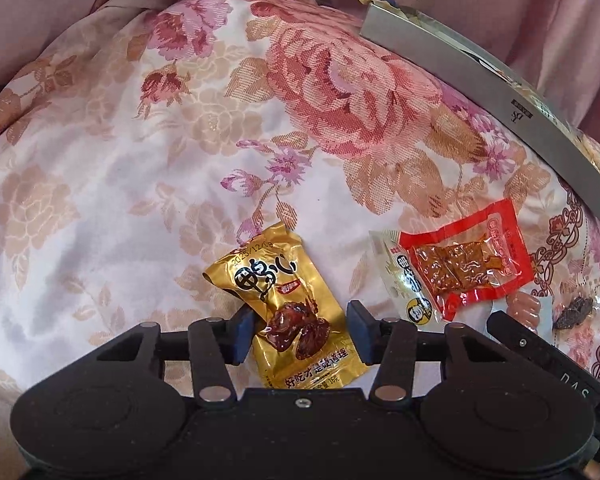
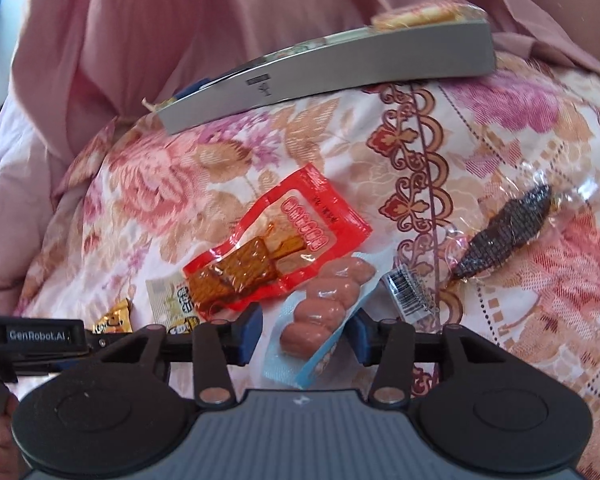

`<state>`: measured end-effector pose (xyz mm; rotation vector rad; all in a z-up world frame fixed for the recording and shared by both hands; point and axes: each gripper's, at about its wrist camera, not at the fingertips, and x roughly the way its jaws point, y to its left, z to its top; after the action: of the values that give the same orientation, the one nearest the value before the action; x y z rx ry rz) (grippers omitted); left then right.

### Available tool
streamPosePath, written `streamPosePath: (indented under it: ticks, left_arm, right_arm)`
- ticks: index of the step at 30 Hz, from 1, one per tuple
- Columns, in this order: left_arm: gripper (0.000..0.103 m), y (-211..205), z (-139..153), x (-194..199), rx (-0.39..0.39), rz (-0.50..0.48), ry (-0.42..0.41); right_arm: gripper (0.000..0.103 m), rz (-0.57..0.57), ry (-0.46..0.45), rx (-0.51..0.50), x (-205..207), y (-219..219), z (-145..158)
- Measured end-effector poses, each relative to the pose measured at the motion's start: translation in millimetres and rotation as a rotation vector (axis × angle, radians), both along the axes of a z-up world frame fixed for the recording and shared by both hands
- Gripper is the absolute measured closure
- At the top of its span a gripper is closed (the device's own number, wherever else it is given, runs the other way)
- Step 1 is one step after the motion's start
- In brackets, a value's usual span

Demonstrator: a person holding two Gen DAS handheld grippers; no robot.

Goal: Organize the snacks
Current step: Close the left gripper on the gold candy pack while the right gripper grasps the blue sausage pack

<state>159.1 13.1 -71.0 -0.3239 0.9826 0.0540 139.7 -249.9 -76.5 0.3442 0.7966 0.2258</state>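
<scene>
A gold snack packet [image 1: 284,304] with a dark meat picture sits between the blue pads of my left gripper [image 1: 302,332], which is shut on it. In the right wrist view a clear-blue packet of pink sausages [image 2: 324,304] lies slantwise between the pads of my right gripper [image 2: 306,332]. The right pad touches its wrapper, and a sliver of cloth shows beside the left pad, so this gripper is open. A red packet of brown tofu [image 2: 276,248] lies just beyond, overlapping a white packet [image 2: 168,296]. A clear packet holding a dark dried fish [image 2: 496,240] lies to the right.
Everything rests on a soft floral quilt [image 1: 140,200] with pink bedding behind. A flat grey box [image 2: 340,68] holding a few snacks lies at the far edge, also in the left wrist view as the grey box [image 1: 480,92]. The two grippers are close side by side.
</scene>
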Motion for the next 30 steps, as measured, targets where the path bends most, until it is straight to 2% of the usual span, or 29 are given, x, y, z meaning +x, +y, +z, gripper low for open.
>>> streamPosePath:
  ticks: [1, 4, 10, 15, 17, 24, 30]
  left_arm:
    - [0.055, 1.1, -0.4, 0.7, 0.004, 0.010, -0.003]
    - [0.070, 2.1, -1.1, 1.5, 0.042, 0.028, -0.009]
    - [0.075, -1.4, -0.4, -3.1, 0.058, 0.006, -0.030]
    - [0.078, -6.6, 1.0, -2.7, 0.090, -0.028, -0.062]
    - [0.078, -6.4, -0.6, -1.3, 0.091, -0.028, -0.069]
    - [0.078, -6.0, -3.1, 4.9, 0.080, -0.019, -0.120]
    - [0.081, -9.1, 1.9, 1.4, 0.083, -0.027, -0.152]
  right_arm:
    - [0.067, -0.016, 0.006, -0.004, 0.9, -1.1, -1.2]
    - [0.071, -0.022, 0.004, -0.015, 0.5, -1.5, -2.1]
    - [0.071, 0.017, -0.016, -0.101, -7.2, 8.9, 6.7]
    - [0.071, 0.075, -0.084, -0.352, -18.3, 34.4, 16.0]
    - [0.071, 0.110, -0.091, -0.412, -18.3, 43.8, 11.7]
    - [0.072, 0.111, -0.068, -0.330, -9.8, 37.4, 3.3]
    - [0.073, 0.117, -0.106, -0.380, -18.5, 42.4, 8.4]
